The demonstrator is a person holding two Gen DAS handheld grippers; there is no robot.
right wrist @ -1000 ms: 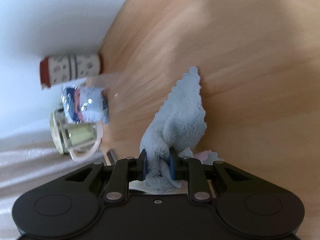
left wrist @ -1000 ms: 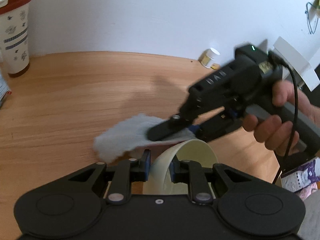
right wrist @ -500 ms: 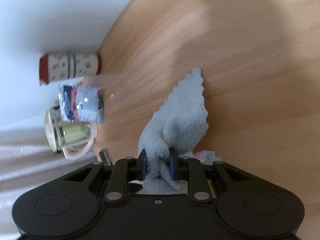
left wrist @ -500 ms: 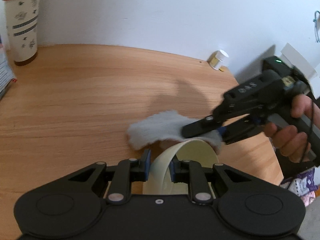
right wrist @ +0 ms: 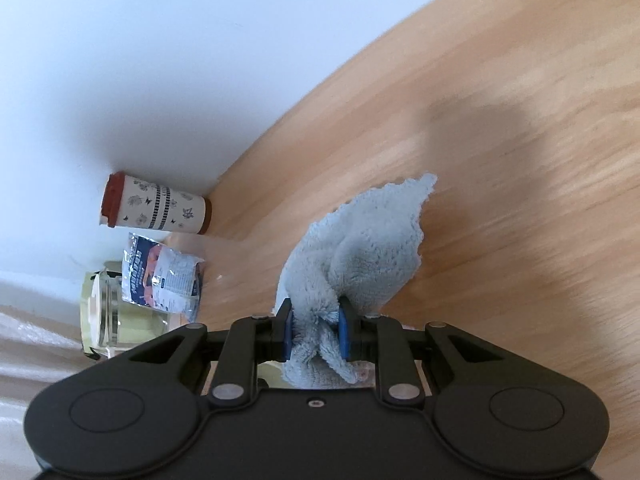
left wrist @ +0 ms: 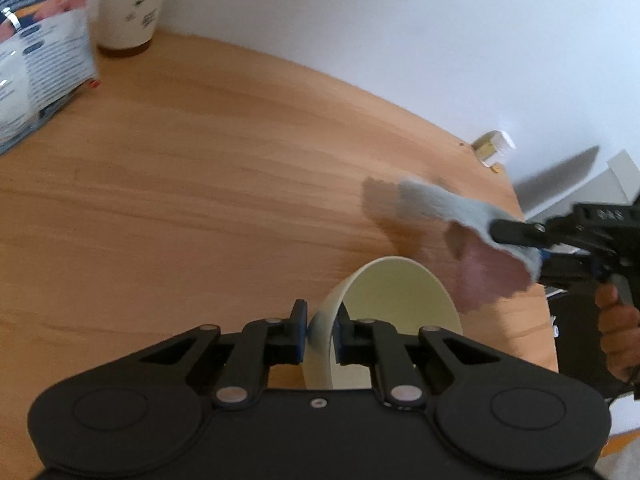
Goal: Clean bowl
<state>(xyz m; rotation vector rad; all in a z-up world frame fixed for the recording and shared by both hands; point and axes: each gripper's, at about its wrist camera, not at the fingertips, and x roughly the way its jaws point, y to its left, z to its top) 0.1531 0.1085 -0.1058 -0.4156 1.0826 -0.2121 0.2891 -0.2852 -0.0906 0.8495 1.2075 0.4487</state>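
Note:
A pale cream bowl (left wrist: pixel 400 308) is tipped on its side over the wooden table (left wrist: pixel 200 200), its opening facing right. My left gripper (left wrist: pixel 322 328) has its jaws closing on the bowl's rim wall, one pad on each side. To the right, my right gripper (left wrist: pixel 520 252) is shut on a light blue fluffy cloth (left wrist: pixel 452 208) that hangs clear of the bowl, with a pink patch under it. In the right wrist view the cloth (right wrist: pixel 368 248) bunches between the pads of the right gripper (right wrist: pixel 316 328) and fans out over the table.
A patterned paper cup (left wrist: pixel 128 4) and a printed packet (left wrist: pixel 40 60) stand at the far left by the white wall. A small yellow jar (left wrist: pixel 492 148) sits at the table's back right corner. A glass jar (right wrist: pixel 104 316) stands beside the packet (right wrist: pixel 164 276). A hand (left wrist: pixel 616 336) grips the right handle.
The right gripper has carried the cloth up and to the right, away from the bowl's mouth. The left gripper has rolled and shifted with the bowl, bringing the packet and cup closer.

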